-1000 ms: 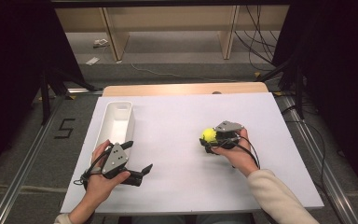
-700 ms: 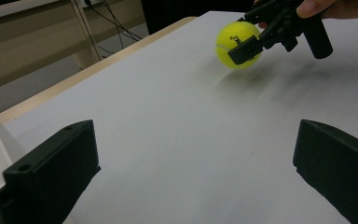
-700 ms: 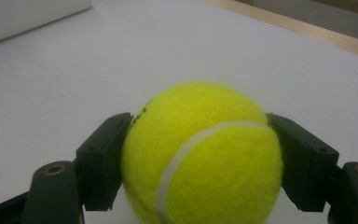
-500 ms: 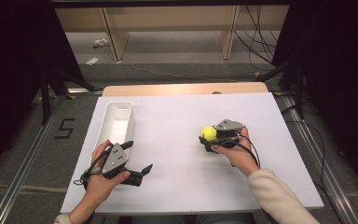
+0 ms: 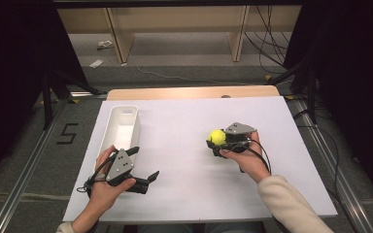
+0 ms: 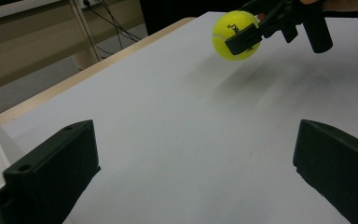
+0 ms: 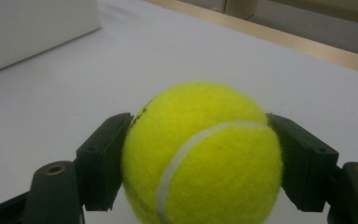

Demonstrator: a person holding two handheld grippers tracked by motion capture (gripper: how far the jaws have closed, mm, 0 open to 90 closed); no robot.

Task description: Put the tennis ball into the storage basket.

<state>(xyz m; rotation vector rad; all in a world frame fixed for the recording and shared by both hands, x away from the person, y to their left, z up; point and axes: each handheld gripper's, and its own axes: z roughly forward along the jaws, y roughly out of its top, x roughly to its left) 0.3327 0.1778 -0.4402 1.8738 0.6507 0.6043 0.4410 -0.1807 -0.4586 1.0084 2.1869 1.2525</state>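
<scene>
A yellow tennis ball (image 5: pixel 217 137) (image 7: pixel 200 154) (image 6: pixel 235 35) is held just above the white table (image 5: pixel 184 121), right of the middle. My right gripper (image 5: pixel 215 142) (image 7: pixel 198 161) is shut on it, one black jaw pressing each side, and it points left. My left gripper (image 5: pixel 148 180) (image 6: pixel 196 163) rests near the front left of the table, jaws wide open with nothing between them. From the left gripper view the ball and the right gripper's jaws appear far off at the top.
A long white bin (image 5: pixel 121 127) (image 7: pixel 32 32) stands along the table's left side, just beyond my left hand. A wooden board (image 5: pixel 189 92) edges the table's far side. Shelving and cables sit on the floor behind.
</scene>
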